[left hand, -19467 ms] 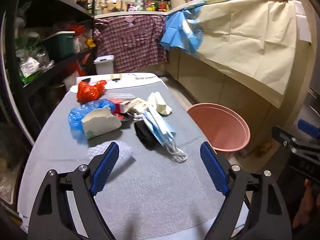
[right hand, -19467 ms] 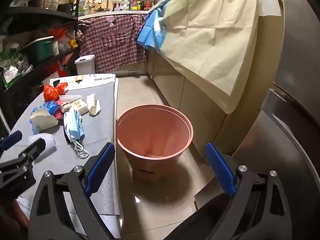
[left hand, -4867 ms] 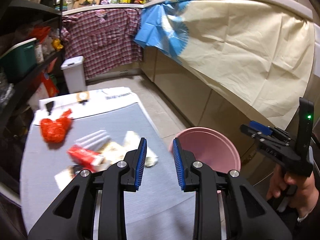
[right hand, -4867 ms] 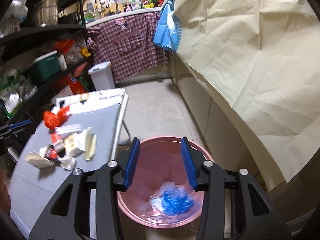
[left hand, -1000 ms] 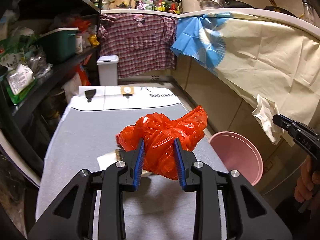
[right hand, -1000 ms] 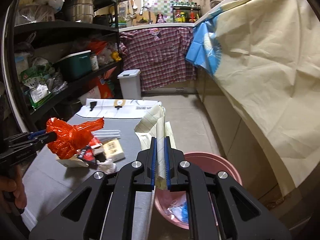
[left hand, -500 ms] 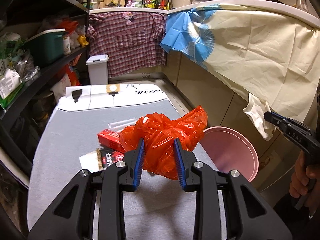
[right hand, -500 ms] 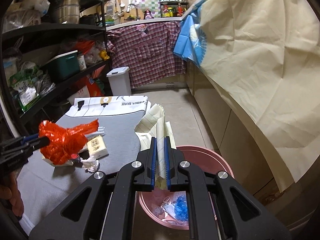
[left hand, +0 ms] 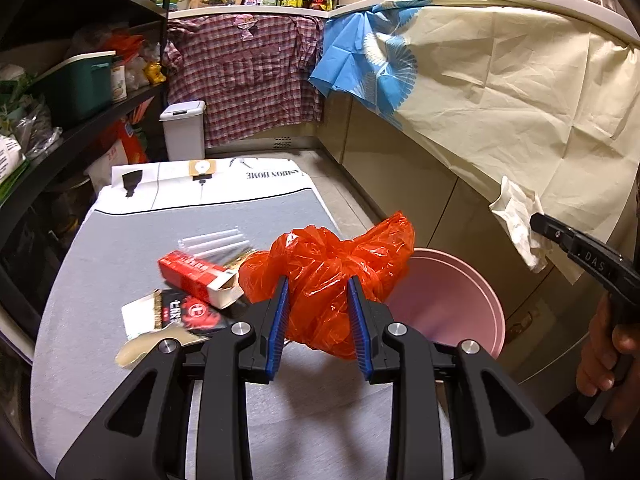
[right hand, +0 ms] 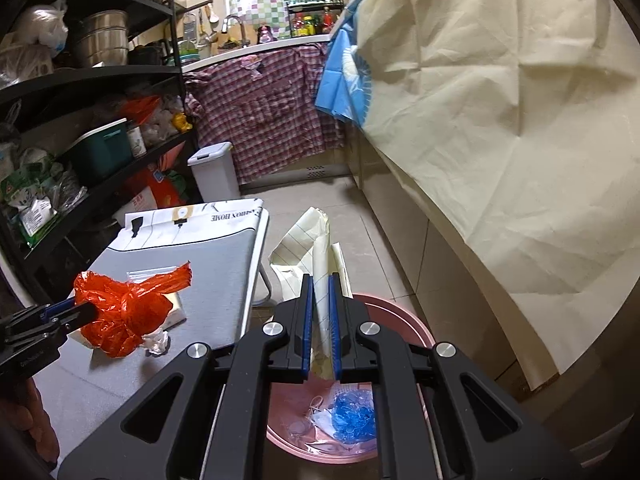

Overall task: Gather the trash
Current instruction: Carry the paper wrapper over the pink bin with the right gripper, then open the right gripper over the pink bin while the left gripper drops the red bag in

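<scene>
Pinching a crumpled orange plastic bag (left hand: 336, 276) above the grey bench (left hand: 120, 380), the left hand-held gripper (left hand: 318, 320) carries it toward the round pink plastic bin (right hand: 416, 332), over which the right hand-held gripper (right hand: 319, 334) clamps lined cream paper (right hand: 316, 248) for dropping.

1. Left wrist view looks forward and down over its gripper (left hand: 316, 312), close above the grey table (left hand: 120, 380).
2. Right wrist view looks down past its gripper (right hand: 319, 312) into the pink bin (right hand: 416, 332).
3. Both share table, bin (left hand: 472, 280) and red bag (left hand: 332, 268).
</scene>
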